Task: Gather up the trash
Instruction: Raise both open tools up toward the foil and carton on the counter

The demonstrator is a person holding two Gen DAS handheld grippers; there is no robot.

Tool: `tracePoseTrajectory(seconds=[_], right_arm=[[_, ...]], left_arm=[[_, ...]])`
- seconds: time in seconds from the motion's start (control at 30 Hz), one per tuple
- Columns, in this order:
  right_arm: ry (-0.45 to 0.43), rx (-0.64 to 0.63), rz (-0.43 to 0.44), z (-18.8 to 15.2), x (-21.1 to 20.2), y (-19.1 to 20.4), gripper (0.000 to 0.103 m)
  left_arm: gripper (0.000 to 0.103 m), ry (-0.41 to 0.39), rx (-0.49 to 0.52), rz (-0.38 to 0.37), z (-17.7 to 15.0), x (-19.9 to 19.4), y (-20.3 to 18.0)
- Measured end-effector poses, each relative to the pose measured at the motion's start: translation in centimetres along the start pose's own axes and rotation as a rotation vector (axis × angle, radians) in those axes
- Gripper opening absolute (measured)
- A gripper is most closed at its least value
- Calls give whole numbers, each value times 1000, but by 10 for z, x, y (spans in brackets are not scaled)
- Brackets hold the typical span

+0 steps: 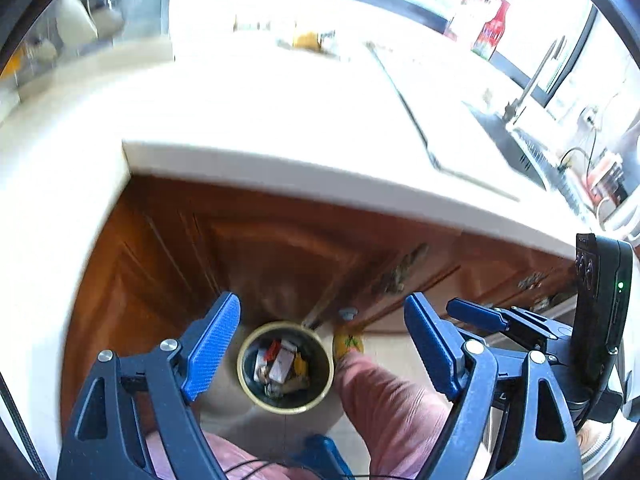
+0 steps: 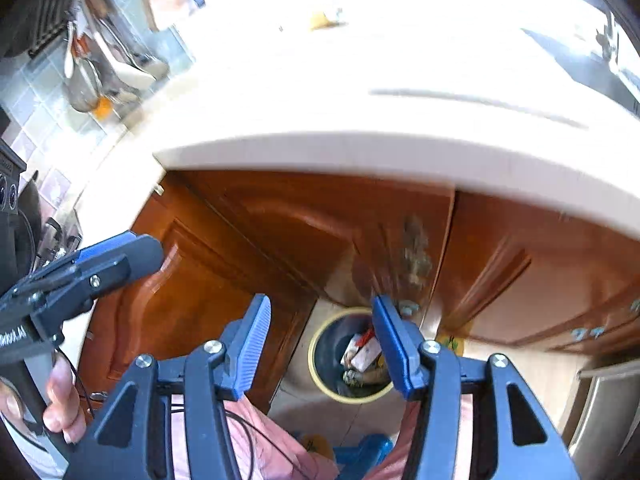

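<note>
Below, both claws hang over a kitchen floor, pointing steeply down, and both views are blurred.

Left wrist view: the left claw (image 1: 322,344) has its blue pads wide apart with nothing between them. Far beneath the gap, nearer the left pad, stands a small round bin (image 1: 285,367) with a pale yellow rim, on the floor against brown wooden cabinet doors (image 1: 280,248). Inside it lies the collected trash (image 1: 282,364): crumpled wrappers in white, red and yellow. Just right of the bin, a pink trouser leg (image 1: 384,396) and a yellow slipper (image 1: 347,344) show. Beyond the pads runs a white countertop (image 1: 280,112). At the right of this claw, the right claw appears from the side.

Right wrist view: at the far left, a hand (image 2: 60,396) grips the left claw's handle. The right claw (image 2: 322,346) has its pads parted, and nothing is held. The same bin sits far under its right pad, which covers part of the rim. A small yellow scrap (image 2: 320,20) lies on the countertop, well beyond the claw.
</note>
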State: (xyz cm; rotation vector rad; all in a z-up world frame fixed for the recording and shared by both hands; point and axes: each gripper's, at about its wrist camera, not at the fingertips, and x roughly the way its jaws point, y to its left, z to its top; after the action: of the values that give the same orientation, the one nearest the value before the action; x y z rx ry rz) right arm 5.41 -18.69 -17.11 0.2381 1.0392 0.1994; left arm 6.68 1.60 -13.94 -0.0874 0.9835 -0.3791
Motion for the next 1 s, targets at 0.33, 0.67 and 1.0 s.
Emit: tracePoseTrajectory(seconds=[0.33,0.67,1.0], right_arm=[[-123,-33,11,61,-61,11,54],[-203,-78,-29,127,-109,28,54],[-230,0,-24,224,-111,17,59]], left_arm=[[83,-107,76,69,53,-54,-11],[84,-182,195,142,94,-96,-37],[84,-173,222,202,180,-77,-42]])
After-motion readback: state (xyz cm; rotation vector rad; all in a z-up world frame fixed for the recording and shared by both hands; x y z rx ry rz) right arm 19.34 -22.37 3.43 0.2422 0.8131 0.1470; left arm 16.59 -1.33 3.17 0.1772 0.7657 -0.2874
